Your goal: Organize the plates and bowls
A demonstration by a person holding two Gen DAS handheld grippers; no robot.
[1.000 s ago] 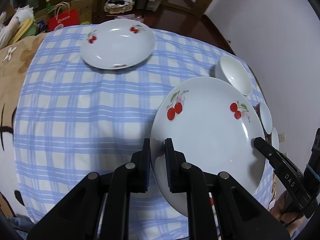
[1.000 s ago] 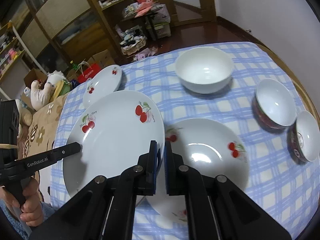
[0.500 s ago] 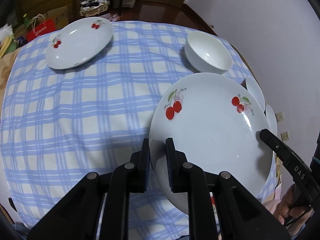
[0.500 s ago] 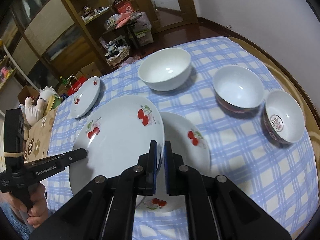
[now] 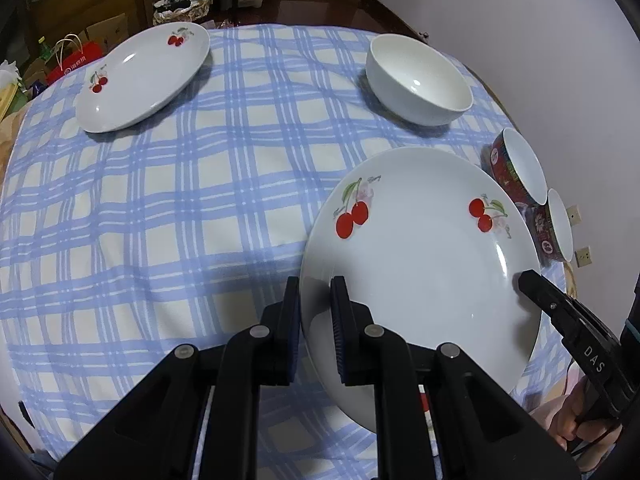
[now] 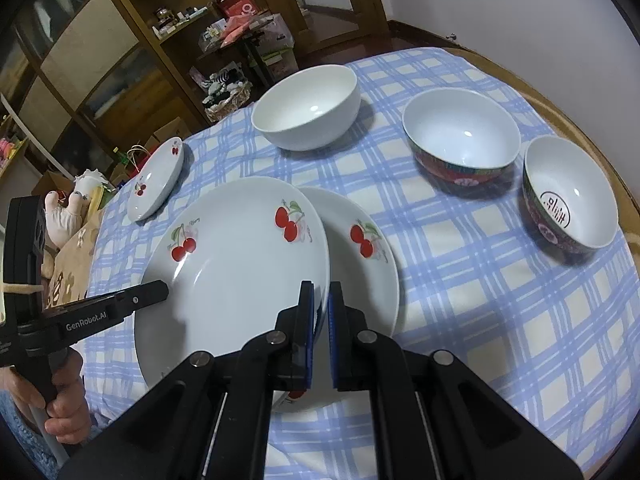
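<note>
Both the left gripper (image 5: 315,312) and the right gripper (image 6: 319,320) have their jaws pinched tight on opposite rims of the held cherry plate (image 6: 236,276), which hangs just above a second cherry plate (image 6: 360,256) near the table's near edge. Stacking looks barely begun: a third plate (image 5: 140,80) at the far left corner, the white bowl (image 6: 306,108) and two patterned bowls (image 6: 460,140) along the right edge remain unsorted.

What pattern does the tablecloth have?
The tablecloth has a blue and cream check pattern, clearest in the left wrist view.
</note>
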